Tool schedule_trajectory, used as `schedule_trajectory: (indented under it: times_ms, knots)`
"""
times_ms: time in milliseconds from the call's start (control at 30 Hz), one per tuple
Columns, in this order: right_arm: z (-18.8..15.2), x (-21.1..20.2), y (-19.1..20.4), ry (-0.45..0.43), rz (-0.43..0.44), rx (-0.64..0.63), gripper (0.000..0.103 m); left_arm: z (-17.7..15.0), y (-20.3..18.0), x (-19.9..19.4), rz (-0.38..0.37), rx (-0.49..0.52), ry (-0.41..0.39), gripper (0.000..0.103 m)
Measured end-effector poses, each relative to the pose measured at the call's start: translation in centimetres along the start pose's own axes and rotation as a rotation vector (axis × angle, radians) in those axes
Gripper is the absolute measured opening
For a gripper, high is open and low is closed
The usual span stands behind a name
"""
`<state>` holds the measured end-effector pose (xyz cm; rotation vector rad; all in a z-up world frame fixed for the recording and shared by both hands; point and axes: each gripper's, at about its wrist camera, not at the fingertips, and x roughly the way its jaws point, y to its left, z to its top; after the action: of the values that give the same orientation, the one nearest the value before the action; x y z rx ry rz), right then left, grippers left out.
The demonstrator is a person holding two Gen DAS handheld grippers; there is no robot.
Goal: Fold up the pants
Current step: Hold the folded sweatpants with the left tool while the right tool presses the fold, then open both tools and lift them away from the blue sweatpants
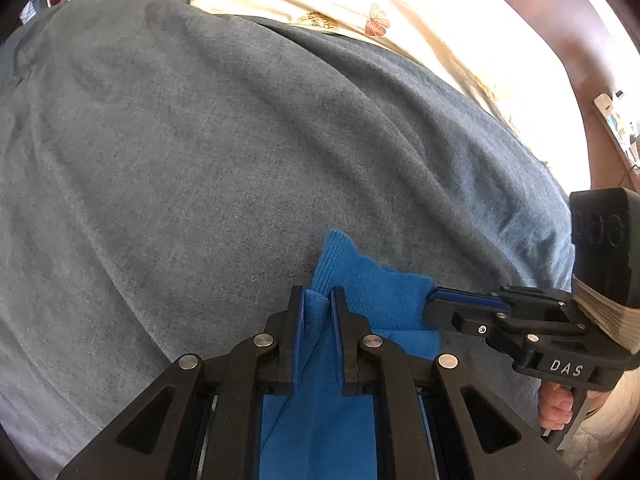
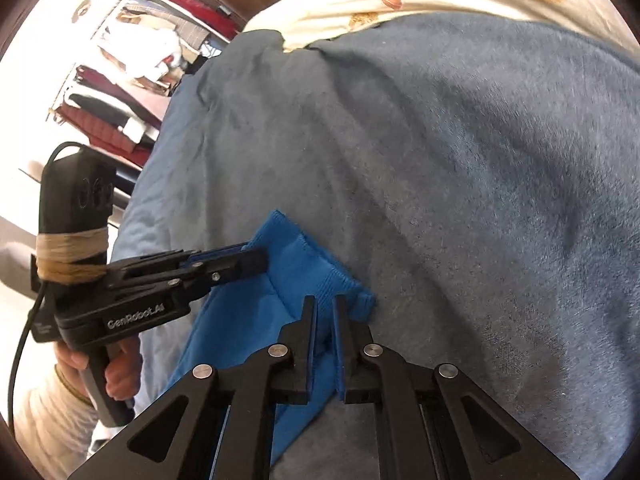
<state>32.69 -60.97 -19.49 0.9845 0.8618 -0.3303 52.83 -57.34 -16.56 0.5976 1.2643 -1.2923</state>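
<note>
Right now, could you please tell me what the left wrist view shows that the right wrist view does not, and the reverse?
Only the left wrist view shows the brown wood beyond the bed and the small white items at the right edge. Only the right wrist view shows the stacked clothes on shelves and the cable hanging from the left gripper. Both show the blue pants pinched by both grippers, the right gripper, the grey-blue blanket and the cream printed cloth.
</note>
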Motion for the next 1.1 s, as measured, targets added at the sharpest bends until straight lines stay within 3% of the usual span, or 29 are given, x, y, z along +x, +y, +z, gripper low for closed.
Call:
schedule_trajectory:
  times_ms: [100, 233, 367, 500, 533, 800, 933, 1033, 1100]
  knots:
    - [-0.1, 0.0, -0.7, 0.013, 0.012, 0.047, 0.02, -0.1, -0.2, -0.1, 0.007, 0.01, -0.001, 0.013]
    - [-0.8, -0.4, -0.5, 0.027, 0.015, 0.054, 0.021, 0.1, -0.7, 0.1, 0.011, 0.023, 0.005, 0.014]
    - [-1.7, 0.0, -0.2, 0.05, 0.037, 0.068, 0.023, 0.3, -1.0, 0.5, -0.012, 0.022, 0.018, 0.024]
    - [-1.5, 0.6, -0.2, 0.05, 0.045, 0.087, 0.023, 0.3, -1.2, 0.5, -0.004, 0.031, 0.016, 0.024]
    - [-1.5, 0.6, -0.3, 0.049, 0.049, 0.089, 0.017, 0.3, -1.3, 0.5, -0.006, 0.031, 0.014, 0.024]
    - [-1.9, -1.2, 0.1, -0.002, -0.028, 0.05, 0.013, 0.0, -1.4, 0.8, -0.012, 0.037, 0.026, 0.025]
    - [-1.7, -0.5, -0.3, 0.025, -0.04, 0.076, 0.014, 0.3, -1.2, -0.4, 0.021, 0.021, 0.005, 0.041]
    - [-1.5, -0.8, 0.1, 0.023, -0.081, 0.069, 0.03, -0.2, -0.9, -3.6, 0.067, 0.034, -0.047, 0.05]
    - [-1.5, -1.6, 1.0, -0.013, -0.139, 0.042, 0.034, -1.1, -0.7, -5.8, 0.1, 0.04, -0.068, 0.051]
